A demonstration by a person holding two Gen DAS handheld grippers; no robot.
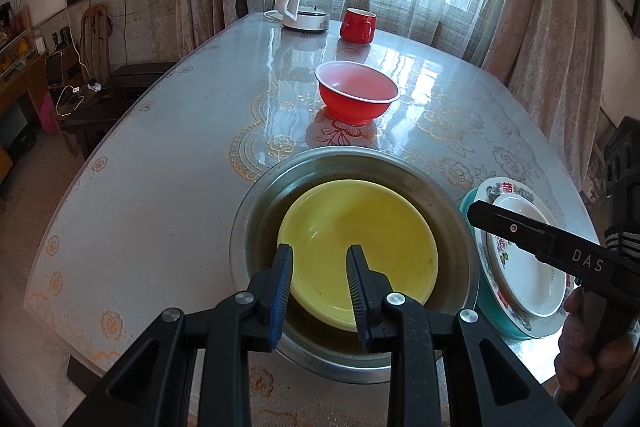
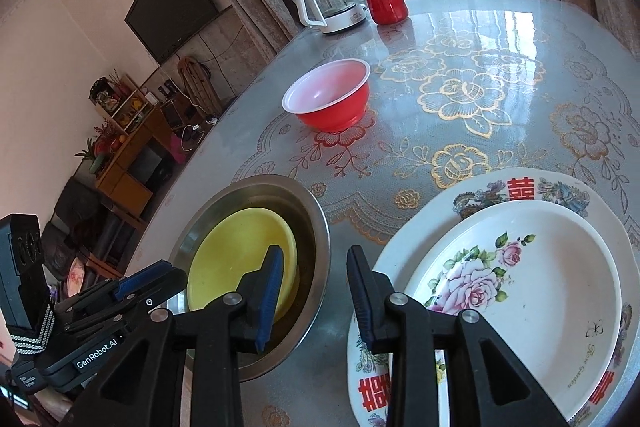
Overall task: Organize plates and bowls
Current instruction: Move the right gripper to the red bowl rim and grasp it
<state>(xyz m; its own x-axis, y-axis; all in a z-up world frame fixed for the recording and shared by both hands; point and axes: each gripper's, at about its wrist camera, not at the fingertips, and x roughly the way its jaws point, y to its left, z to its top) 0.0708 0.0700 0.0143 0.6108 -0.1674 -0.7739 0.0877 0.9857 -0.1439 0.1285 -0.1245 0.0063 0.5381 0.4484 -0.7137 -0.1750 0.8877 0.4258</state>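
A yellow bowl (image 1: 360,227) (image 2: 236,259) lies nested inside a steel bowl (image 1: 256,227) (image 2: 316,247) near the table's front edge. My left gripper (image 1: 320,251) hovers over the yellow bowl's near rim, open, its pads pressing on nothing. Right of the steel bowl is a stack of plates: a white rose plate (image 1: 528,267) (image 2: 520,287) on a larger plate with red characters (image 2: 520,187), on a teal plate (image 1: 468,203). My right gripper (image 2: 314,253) is open over the gap between the steel bowl and the stack. A red bowl (image 1: 356,95) (image 2: 332,107) stands alone mid-table.
A red mug (image 1: 357,25) (image 2: 386,5) and a white kettle (image 1: 304,3) (image 2: 328,7) stand at the far edge by the curtains. The glossy floral tablecloth (image 2: 460,95) covers the table. A hand (image 1: 580,339) holds the right gripper's handle. Shelves and a television stand to the left.
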